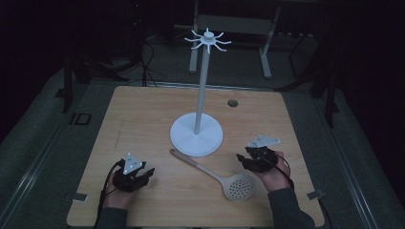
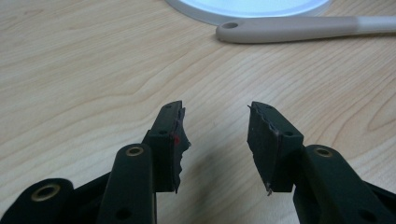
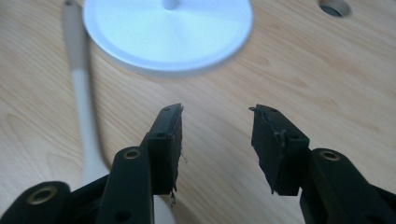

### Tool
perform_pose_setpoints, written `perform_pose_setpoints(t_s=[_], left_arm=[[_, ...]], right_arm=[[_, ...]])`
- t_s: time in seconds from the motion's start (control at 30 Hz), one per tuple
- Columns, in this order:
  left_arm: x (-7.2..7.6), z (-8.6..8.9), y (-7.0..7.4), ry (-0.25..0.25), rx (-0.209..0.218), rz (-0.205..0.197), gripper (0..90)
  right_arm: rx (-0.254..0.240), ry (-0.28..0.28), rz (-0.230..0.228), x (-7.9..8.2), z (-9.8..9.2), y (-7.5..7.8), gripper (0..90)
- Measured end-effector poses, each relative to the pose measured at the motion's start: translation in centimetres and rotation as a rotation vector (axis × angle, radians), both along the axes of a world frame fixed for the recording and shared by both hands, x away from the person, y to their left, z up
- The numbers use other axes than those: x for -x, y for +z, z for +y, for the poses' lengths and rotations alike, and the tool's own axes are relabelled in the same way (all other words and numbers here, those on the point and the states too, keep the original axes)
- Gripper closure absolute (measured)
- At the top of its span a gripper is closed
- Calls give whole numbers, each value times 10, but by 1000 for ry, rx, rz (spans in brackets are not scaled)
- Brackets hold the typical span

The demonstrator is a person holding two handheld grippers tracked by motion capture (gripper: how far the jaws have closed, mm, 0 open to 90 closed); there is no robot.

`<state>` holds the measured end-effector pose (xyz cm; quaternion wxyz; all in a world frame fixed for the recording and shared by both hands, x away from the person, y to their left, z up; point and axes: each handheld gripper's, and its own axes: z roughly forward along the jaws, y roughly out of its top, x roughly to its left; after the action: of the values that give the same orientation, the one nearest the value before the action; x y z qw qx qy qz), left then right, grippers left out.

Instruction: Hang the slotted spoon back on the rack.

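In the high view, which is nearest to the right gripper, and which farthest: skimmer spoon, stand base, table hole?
From the right gripper:
1. Skimmer spoon, its bowl just beside it.
2. Stand base, toward the table's middle.
3. Table hole, near the far edge.

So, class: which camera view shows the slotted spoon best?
The high view: the whole slotted spoon lies on the table, perforated bowl included. The left gripper view catches its handle end with the hanging hole; the right gripper view shows the handle only.

Left black two-jaw gripper [image 1: 143,175], lower left: grey three-cornered plate, black cable, brass-ringed screw holes, jagged dark pads [image 2: 180,140]. Right black two-jaw gripper [image 1: 244,161], lower right: same plate, cable. Grey sleeves [image 1: 286,206].
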<state>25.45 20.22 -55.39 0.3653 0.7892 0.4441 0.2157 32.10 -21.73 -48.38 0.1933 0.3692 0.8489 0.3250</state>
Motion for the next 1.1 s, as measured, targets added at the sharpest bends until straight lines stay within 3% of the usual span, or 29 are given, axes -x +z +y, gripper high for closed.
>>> perform_pose_setpoints(t_s=[0.3, 0.43, 0.67, 1.0, 1.1], left_arm=[[2, 6, 0, 22, 11, 4, 560], [1, 6, 0, 25, 8, 6, 559], [0, 9, 0, 33, 8, 8, 557], [3, 8, -2, 27, 7, 28, 544], [3, 8, -2, 27, 8, 29, 543]], right_arm=[[97, 101, 30, -11, 43, 18, 565], [107, 121, 46, -16, 59, 21, 565], [133, 174, 88, -18, 85, 14, 572], [208, 270, 170, -25, 110, 1, 680], [246, 316, 226, -27, 120, -4, 706]])
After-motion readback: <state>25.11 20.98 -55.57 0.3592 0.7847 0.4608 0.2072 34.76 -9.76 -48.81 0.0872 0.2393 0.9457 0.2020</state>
